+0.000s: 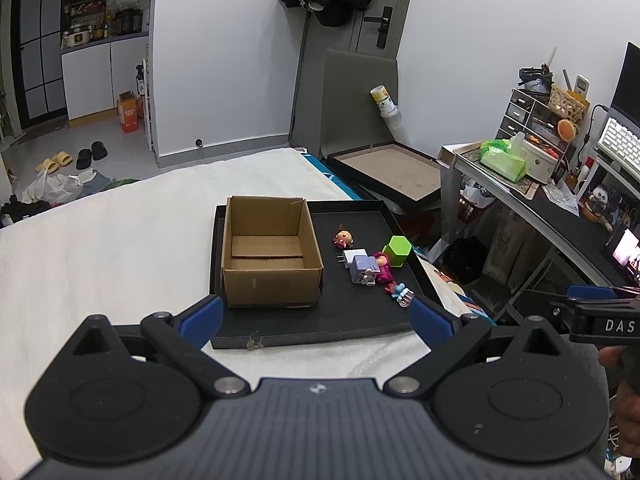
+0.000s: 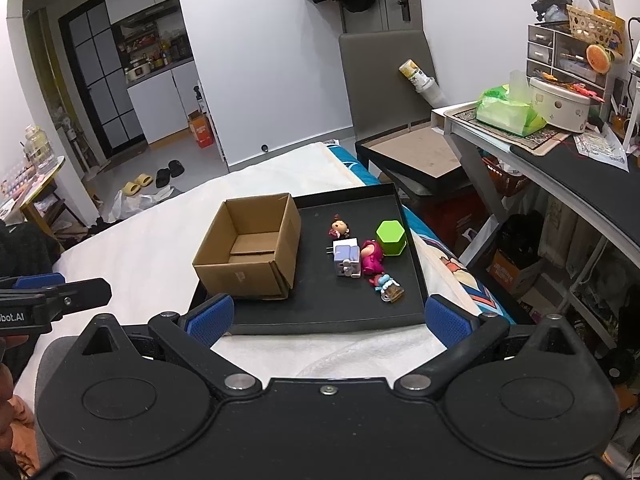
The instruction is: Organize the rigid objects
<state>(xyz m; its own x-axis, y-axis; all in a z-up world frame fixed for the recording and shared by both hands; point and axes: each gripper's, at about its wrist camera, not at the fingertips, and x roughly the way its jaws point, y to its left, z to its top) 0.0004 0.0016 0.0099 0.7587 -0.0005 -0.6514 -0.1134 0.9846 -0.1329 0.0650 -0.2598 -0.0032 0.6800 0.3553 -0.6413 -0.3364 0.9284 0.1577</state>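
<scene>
White bedcover (image 1: pixel 120 232) at far left, bearing a shallow black tray (image 1: pixel 360 320); on the left part of the tray, an open cardboard box (image 1: pixel 272 280), upright and with nothing inside, its flaps folded down within; to the right of the box, well apart from it, a cluster of small rigid objects on the tray floor: a small doll with a red bow (image 1: pixel 343 237) farthest back; nearer, a white plug adapter (image 1: pixel 352 257) touching a lilac cube figure (image 1: pixel 363 269); just beside the cube, a magenta figure (image 1: pixel 383 266) lying on its side; behind that, an upright green hexagonal container (image 1: pixel 397 250) near the tray's right wall; nearest the camera, a blue-and-red charm (image 1: pixel 400 293) with a clear piece attached.

Left gripper (image 1: pixel 316 318), seen from its own camera, held above the near edge of the tray, its blue-padded fingers (image 1: pixel 202 320) spread wide with nothing between them; at the right border of the same view, the other tool's black body, lettered "DAS".

Right gripper (image 2: pixel 328 320), seen from its own camera, likewise poised over the tray's near edge, fingers (image 2: pixel 444 322) spread wide and gripping nothing; box (image 2: pixel 250 248) left, green container (image 2: pixel 391 238) right; cluttered desk (image 2: pixel 580 184) at far right.
</scene>
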